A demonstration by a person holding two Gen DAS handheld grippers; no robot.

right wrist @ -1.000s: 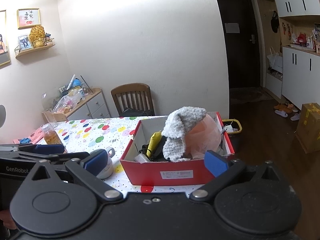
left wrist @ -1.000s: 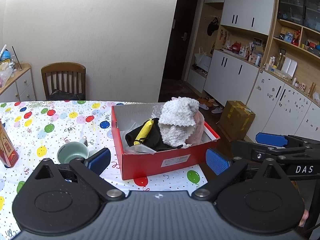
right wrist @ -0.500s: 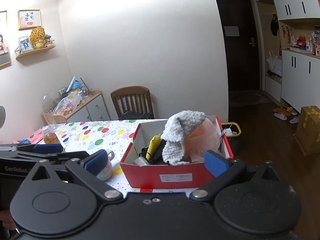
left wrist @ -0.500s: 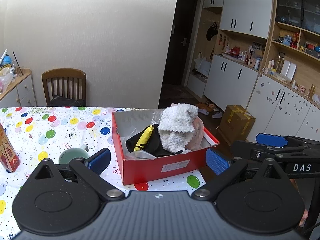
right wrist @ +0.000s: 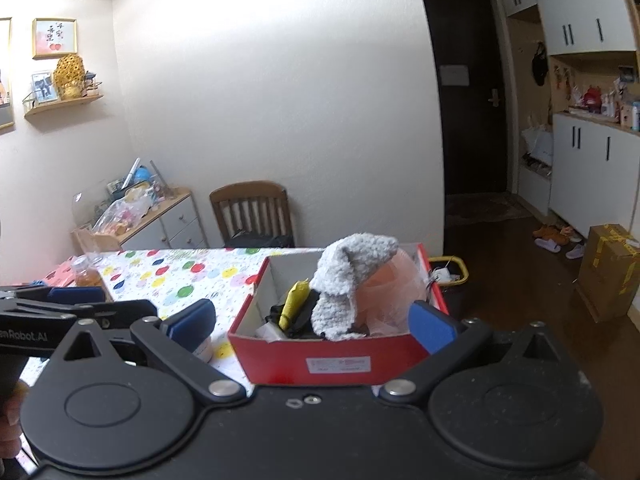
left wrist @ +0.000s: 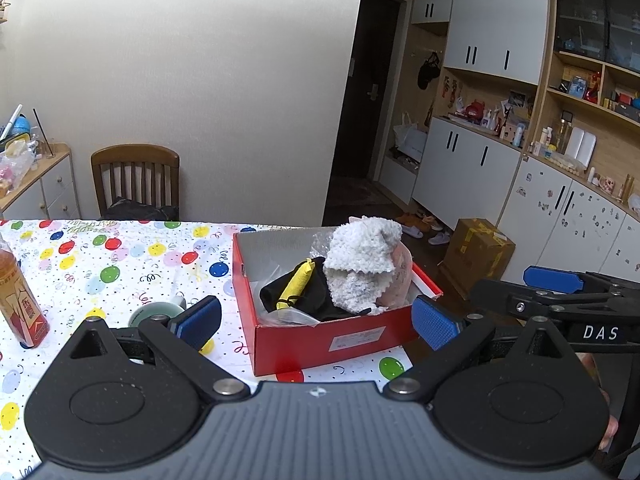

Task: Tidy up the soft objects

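A red shoebox [left wrist: 332, 344] [right wrist: 340, 360] stands at the table's right end. Piled inside it are a fluffy white cloth [left wrist: 362, 258] [right wrist: 348, 276], a black and yellow item [left wrist: 298, 286] [right wrist: 294, 304] and a pink mesh thing [right wrist: 386, 280]. My left gripper [left wrist: 316, 322] is open and empty, held back from the box's near wall. In the right wrist view my right gripper [right wrist: 312, 322] is also open and empty, short of the box. Each gripper shows at the edge of the other's view.
The table [left wrist: 120, 260] wears a balloon-print cloth. A green cup [left wrist: 154, 314] and a tea bottle [left wrist: 22, 306] stand left of the box. A wooden chair [left wrist: 136, 180] is at the far side, a cardboard box [left wrist: 478, 256] on the floor to the right.
Both grippers have drawn back and lifted a little from the shoebox, which now looks smaller and lower. The box contents have not moved.
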